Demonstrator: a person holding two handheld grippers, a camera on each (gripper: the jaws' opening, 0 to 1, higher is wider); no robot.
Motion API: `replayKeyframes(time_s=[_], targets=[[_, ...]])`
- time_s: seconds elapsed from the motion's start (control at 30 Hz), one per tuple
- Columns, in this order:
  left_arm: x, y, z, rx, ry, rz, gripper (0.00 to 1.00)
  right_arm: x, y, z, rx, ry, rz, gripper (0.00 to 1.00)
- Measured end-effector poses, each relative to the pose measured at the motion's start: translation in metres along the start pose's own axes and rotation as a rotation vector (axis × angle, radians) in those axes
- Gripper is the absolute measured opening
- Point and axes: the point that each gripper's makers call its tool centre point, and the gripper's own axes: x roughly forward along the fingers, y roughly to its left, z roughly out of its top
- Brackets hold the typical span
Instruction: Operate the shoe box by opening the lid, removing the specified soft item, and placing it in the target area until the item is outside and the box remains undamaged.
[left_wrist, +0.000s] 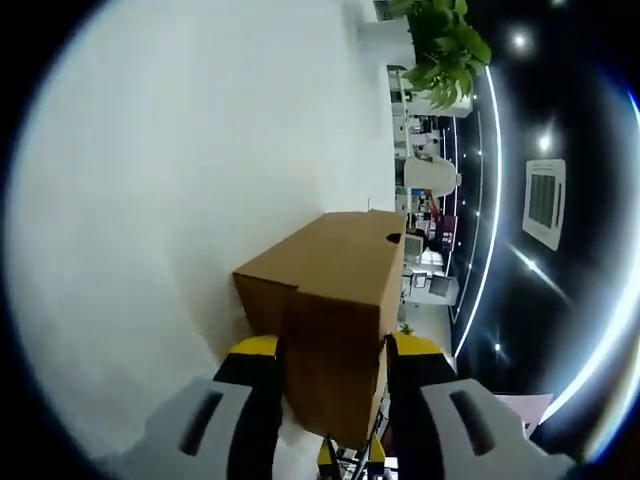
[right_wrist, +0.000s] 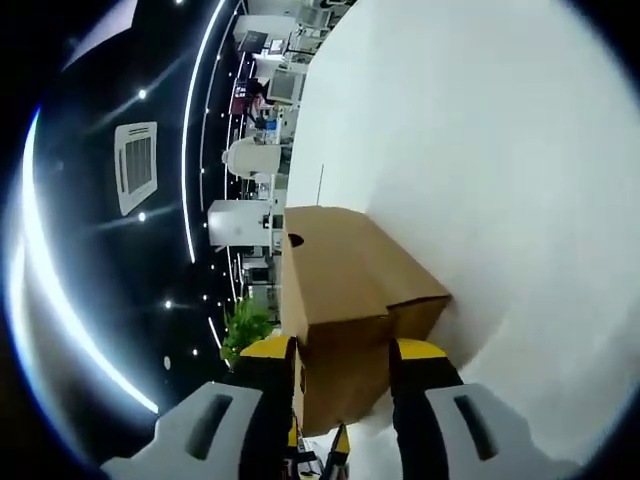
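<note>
Brown shoe box (left_wrist: 335, 300) on the white table (left_wrist: 150, 250), pinched at 6 o'clock by left gripper (left_wrist: 333, 355) and right gripper (right_wrist: 343, 358), jaws clamped on opposite ends.

Left gripper (left_wrist: 335, 375): two broad jaws, light grey at the base, each with a dark slot-shaped recess near the bottom. Black along the inner faces. Yellow caps at the tips, rounded and slightly wedge-shaped. Small yellow-and-black parts low between the jaws.

Right gripper (right_wrist: 343, 372): same build. Light grey moulded bases with one dark oblong recess each. Black inner strips running up to yellow tip caps. Small yellow and black pieces low in the gap between the jaws. No visible cables, screws or printed markings.
</note>
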Motion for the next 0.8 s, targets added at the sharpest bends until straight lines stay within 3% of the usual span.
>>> replayKeyframes(time_s=[0.43,0.57,0.8], targets=[[-0.002,-0.003,-0.003,-0.03,0.014,0.009,0.33,-0.002,0.003,-0.003,0.047,0.006,-0.001,0.28],[-0.003,-0.01,-0.011,0.006,0.004,0.037,0.31,-0.003,0.004,-0.003,0.052,-0.013,-0.012,0.28],[-0.003,-0.004,-0.007,0.017,0.018,0.038,0.3,-0.004,0.006,-0.002,0.063,-0.015,-0.018,0.27]])
